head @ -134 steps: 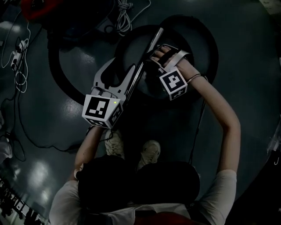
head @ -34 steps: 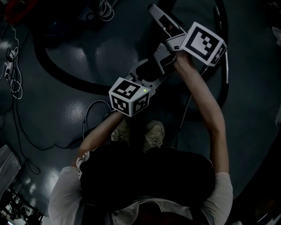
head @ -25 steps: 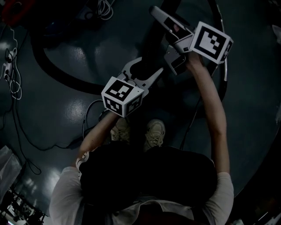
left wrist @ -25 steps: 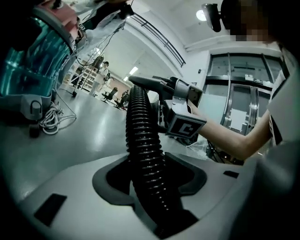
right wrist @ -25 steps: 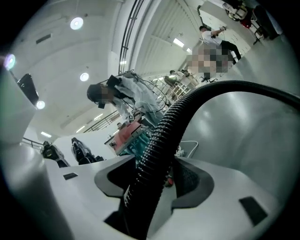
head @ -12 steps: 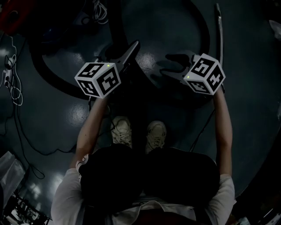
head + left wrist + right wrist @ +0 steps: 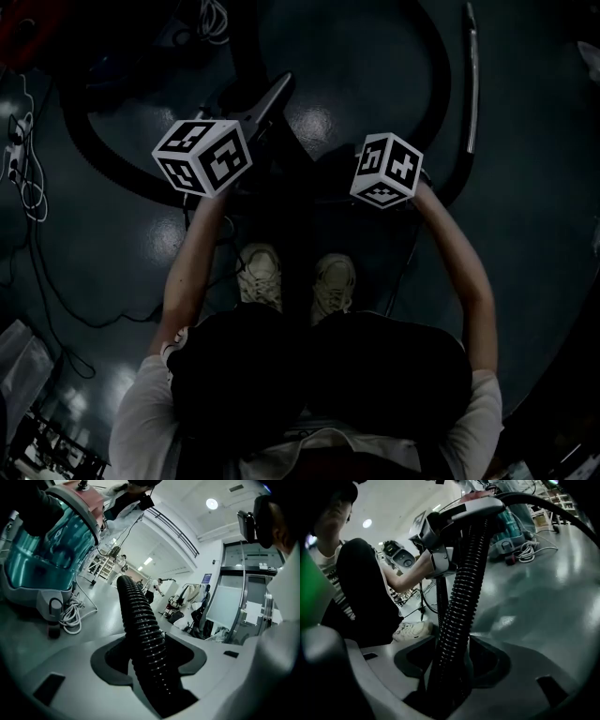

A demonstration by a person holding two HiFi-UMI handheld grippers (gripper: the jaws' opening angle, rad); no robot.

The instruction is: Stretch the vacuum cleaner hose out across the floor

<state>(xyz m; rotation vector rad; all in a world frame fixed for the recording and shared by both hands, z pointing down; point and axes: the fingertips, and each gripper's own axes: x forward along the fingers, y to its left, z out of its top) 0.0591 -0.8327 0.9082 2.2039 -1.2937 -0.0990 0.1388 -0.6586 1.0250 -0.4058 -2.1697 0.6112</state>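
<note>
The black ribbed vacuum hose (image 7: pixel 442 112) loops over the dark floor in front of me. My left gripper (image 7: pixel 281 86) holds it raised; in the left gripper view the hose (image 7: pixel 140 616) runs up between the jaws of this gripper (image 7: pixel 147 653), pinched. My right gripper sits lower under its marker cube (image 7: pixel 386 169), its jaws hidden in the head view. In the right gripper view that gripper (image 7: pixel 454 663) has the hose (image 7: pixel 461 592) filling the gap between its jaws. Those jaws have just widened. The hose climbs from there to the left gripper (image 7: pixel 436 527).
The metal wand (image 7: pixel 472 66) lies on the floor at the right. The teal vacuum cleaner body (image 7: pixel 42 559) stands at the left with a coiled white cord (image 7: pixel 70 616). Thin cables (image 7: pixel 28 178) trail at the left. My shoes (image 7: pixel 258 277) are just below the grippers.
The right gripper has let go of the grey handle it held high and dropped down and left onto the hose. The left gripper has swung left with the hose.
</note>
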